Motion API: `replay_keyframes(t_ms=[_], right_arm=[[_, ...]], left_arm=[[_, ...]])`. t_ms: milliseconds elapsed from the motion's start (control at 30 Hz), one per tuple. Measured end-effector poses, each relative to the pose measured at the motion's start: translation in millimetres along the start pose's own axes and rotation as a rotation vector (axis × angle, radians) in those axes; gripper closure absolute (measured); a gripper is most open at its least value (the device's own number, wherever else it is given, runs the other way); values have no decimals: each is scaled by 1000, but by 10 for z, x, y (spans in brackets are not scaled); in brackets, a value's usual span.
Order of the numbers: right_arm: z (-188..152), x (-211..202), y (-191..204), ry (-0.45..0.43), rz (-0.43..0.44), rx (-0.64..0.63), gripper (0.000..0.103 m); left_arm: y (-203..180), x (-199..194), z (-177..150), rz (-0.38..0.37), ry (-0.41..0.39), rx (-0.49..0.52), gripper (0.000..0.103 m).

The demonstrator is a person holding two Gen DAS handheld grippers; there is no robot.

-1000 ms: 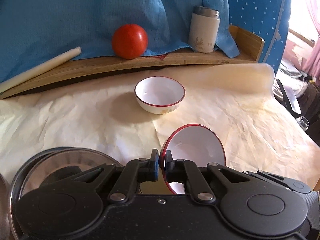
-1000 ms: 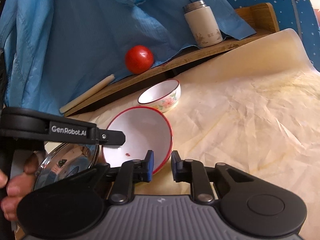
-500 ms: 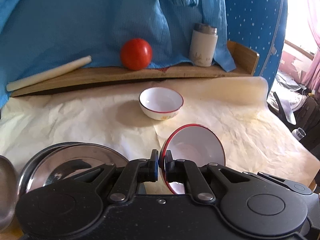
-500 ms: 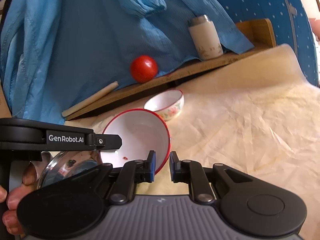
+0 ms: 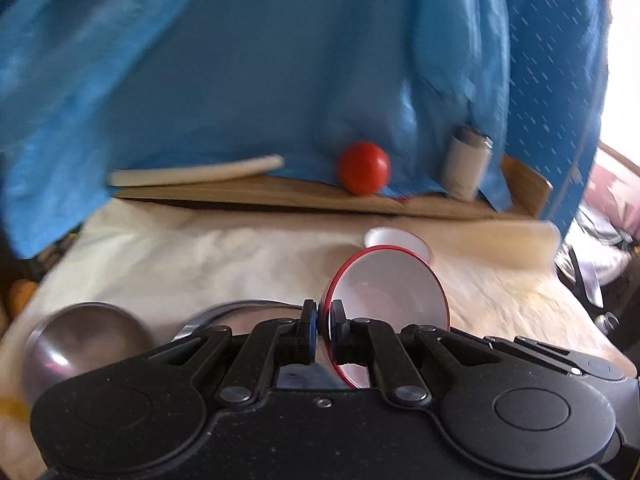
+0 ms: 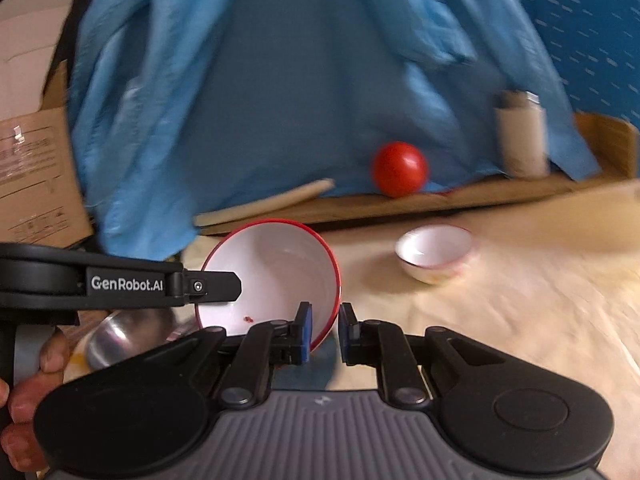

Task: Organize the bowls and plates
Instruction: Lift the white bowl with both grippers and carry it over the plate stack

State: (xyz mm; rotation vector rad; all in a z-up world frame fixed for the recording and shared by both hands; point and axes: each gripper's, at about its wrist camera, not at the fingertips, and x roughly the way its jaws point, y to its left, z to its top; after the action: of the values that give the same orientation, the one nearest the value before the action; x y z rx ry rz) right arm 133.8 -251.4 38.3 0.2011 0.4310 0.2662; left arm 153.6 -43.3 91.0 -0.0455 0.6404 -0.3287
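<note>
A white red-rimmed bowl [image 5: 390, 292] is tilted on its side and held in the air by both grippers. My left gripper [image 5: 324, 326] is shut on its rim. My right gripper [image 6: 325, 330] straddles the rim of the same bowl [image 6: 272, 272] with a gap still between its jaws. A second white bowl with a floral side [image 6: 436, 254] stands upright on the cream sheet, and shows just behind the held bowl in the left wrist view [image 5: 394, 238]. A steel plate [image 5: 240, 312] lies under the left gripper.
A steel bowl [image 5: 84, 344] sits at the left, also low left in the right wrist view [image 6: 124, 338]. On the wooden board [image 5: 280, 196] at the back lie a red tomato [image 5: 363, 168], a cream tumbler [image 5: 466, 164] and a rolling pin [image 5: 196, 172]. Blue cloth hangs behind.
Both grippers and the held bowl have risen and pulled back. The floral bowl and the board now look farther off, and the steel bowl has come into view at left.
</note>
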Motion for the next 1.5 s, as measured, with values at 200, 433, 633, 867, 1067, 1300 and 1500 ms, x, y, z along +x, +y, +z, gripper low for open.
replay_keyframes(t_ms=[200,433,633,867,1067,1300,1500], right_arm=[[138,221,521,28,81,-118,88],[144,494,1059,72,153,-228,88],[84,769,1303,144,209,-253,88],[30,1008,1469,210,241,-278,88],[-16,1133,1553,245,243,-297,88],[-31,1213,1576,272,226,-295,88],[-29,1279,1582,293,221,-290,88]], left_arm=[[471,-292,52,83,-43,-74,97],[974,-494,-5,164,-62,-163,97],[1298,-489,-160,198,-47,-226,96],[1525,-444,-289,229,-35,-251,96],[1647,-344,-356,240,6,-249,95],[1716,-234,-374,229,41,-246,95],[1720,-224,-359,231,53,-245,94]])
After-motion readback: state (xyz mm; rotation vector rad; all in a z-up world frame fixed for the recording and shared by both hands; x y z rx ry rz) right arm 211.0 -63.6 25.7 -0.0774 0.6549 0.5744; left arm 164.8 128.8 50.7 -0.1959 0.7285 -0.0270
